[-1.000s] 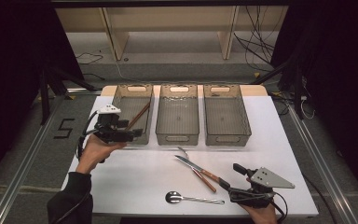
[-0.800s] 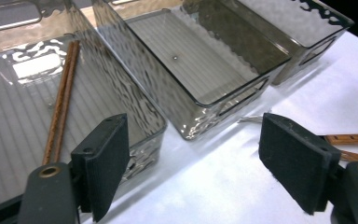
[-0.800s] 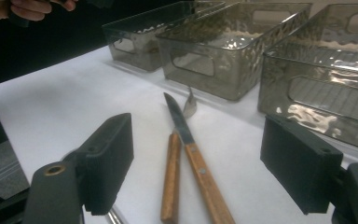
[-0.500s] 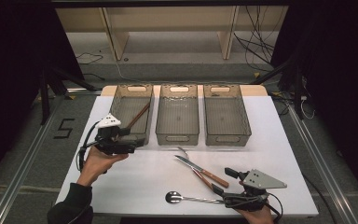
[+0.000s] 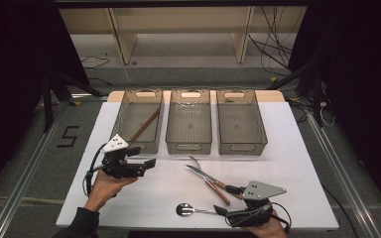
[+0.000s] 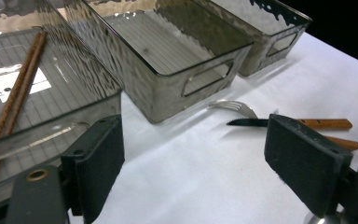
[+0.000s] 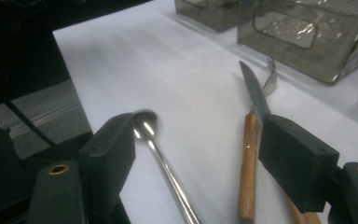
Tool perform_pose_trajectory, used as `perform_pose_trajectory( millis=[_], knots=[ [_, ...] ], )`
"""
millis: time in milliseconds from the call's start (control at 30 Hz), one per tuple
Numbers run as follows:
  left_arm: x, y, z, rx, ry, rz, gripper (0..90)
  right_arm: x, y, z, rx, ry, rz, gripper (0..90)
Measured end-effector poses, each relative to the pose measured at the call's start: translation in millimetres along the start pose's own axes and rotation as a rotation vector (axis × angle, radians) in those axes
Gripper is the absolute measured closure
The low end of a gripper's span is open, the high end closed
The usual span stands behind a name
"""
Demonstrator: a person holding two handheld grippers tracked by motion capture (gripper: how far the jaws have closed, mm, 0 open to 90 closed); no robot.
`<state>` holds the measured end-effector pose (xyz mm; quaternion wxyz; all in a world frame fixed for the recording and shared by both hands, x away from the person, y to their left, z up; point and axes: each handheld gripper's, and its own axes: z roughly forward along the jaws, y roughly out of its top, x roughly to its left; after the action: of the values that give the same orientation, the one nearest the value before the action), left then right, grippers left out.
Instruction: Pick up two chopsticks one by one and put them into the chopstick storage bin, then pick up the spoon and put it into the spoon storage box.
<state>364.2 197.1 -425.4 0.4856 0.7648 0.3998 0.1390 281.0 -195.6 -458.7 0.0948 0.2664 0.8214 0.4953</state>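
At a white table [image 5: 297, 163], a person works two hand-held grippers over scattered cutlery. The left gripper [image 5: 149, 163] hovers just in front of the leftmost of three smoky plastic bins [image 5: 124, 121], its jaws having just been opening and now standing wide with nothing between them; a pair of wooden chopsticks [image 5: 145, 125] lies slanted inside that bin. The right gripper [image 5: 226, 200], low at the table's near edge, has its jaws spread wide and empty, the metal spoon [image 5: 188, 210] lying on the table with its handle running between them, untouched. Just beside it lie a wooden-handled knife [image 5: 206, 177] and a fork [image 6: 233, 107], close together in front of the middle bin [image 5: 189, 121].
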Motion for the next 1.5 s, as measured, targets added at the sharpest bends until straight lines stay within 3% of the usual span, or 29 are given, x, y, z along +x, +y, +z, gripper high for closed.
perform_pose_trajectory(
  millis=[167, 500, 900, 1033, 1200, 1333, 1500],
  knots=[
    [-3.2, -11.7, -0.5, -0.005, 0.000, 0.010, 18.7, 1.0, 1.6, 7.2, 0.046, 0.019, -0.011, 27.6],
    [-13.5, -40.9, -1.8, -0.058, -0.004, -0.016, 18.5, 2.3, 4.5, 16.0, 0.107, 0.030, -0.038, 27.7],
    [-17.4, -54.0, -3.9, -0.087, 0.018, -0.021, 16.6, 2.7, 13.2, 37.7, 0.206, 0.074, -0.090, 30.8],
    [-18.6, -58.1, -5.0, -0.105, 0.014, -0.025, 16.6, 2.0, 14.0, 42.3, 0.257, 0.083, -0.108, 33.3],
    [-20.0, -64.0, -5.8, -0.104, 0.028, 0.008, 16.6, -0.8, 14.7, 44.7, 0.311, 0.095, -0.132, 38.3],
    [-18.5, -65.5, -10.0, -0.134, 0.035, -0.006, 16.7, -0.4, 14.5, 50.5, 0.340, 0.113, -0.145, 44.0],
    [-17.5, -66.8, -12.3, -0.140, 0.041, -0.011, 16.8, 4.5, 12.4, 57.1, 0.388, 0.134, -0.165, 51.7]
  ],
)
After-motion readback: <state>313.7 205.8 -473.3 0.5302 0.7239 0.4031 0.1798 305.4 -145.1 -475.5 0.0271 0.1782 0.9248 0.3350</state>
